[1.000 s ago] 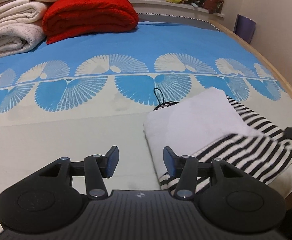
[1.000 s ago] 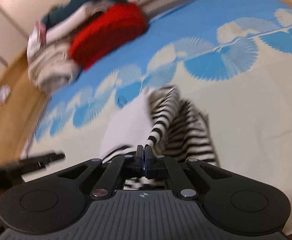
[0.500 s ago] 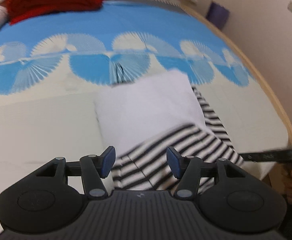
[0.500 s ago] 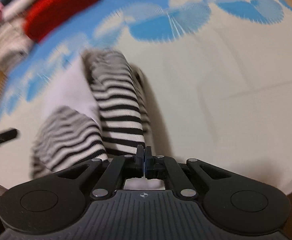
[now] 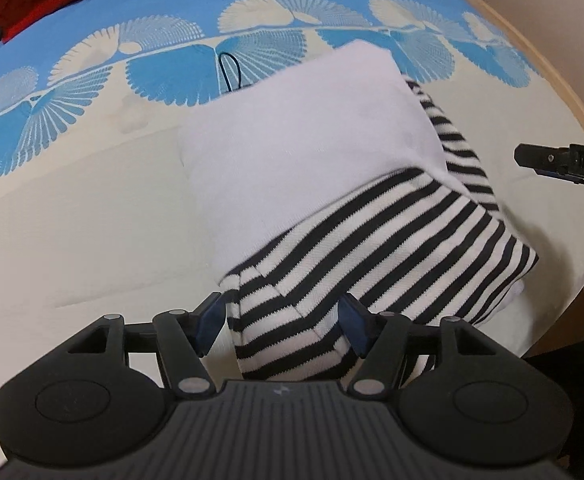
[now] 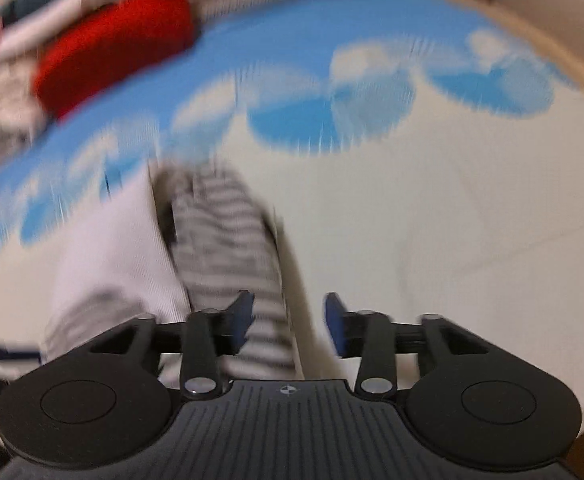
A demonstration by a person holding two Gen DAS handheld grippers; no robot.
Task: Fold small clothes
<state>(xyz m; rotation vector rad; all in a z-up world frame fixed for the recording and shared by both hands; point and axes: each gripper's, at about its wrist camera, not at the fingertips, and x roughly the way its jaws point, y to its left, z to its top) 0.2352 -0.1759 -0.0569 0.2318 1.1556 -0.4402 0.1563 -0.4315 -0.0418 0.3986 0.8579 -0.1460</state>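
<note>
left gripper (image 5: 282, 326): your jaws have just been opening wider and now stand apart. They straddle the near striped corner of the garment (image 5: 331, 184) without pressing it, so nothing is held. A second ago they hung over bare sheet left of the garment; now you are down over its edge.

garment: a small striped top with a white panel, lying on the bed sheet (image 5: 72, 240) near its front right edge. The white panel faces up and the striped sleeve is folded across its near side. A second ago that sleeve was hanging in the air from the right gripper; now it lies flat over the white.

black cord (image 5: 228, 70): pokes out past the garment's far edge, on the blue print. No change.

right gripper (image 6: 288, 322): pinched shut on the sleeve cuff up to half a second ago. Your jaws have just been opening and now show a clear gap. The striped fabric sits by the left pad, probably loose, but the right wrist view is badly blurred, so contact there is not certain.

meaning: the sleeve fold looks laid and released. Judging by your left gripper's position, the near striped edge is the next grab, likely for a fold toward the far side.

risk: a shallow bite on the layered corner may lift only the top layer and undo the sleeve.
</note>
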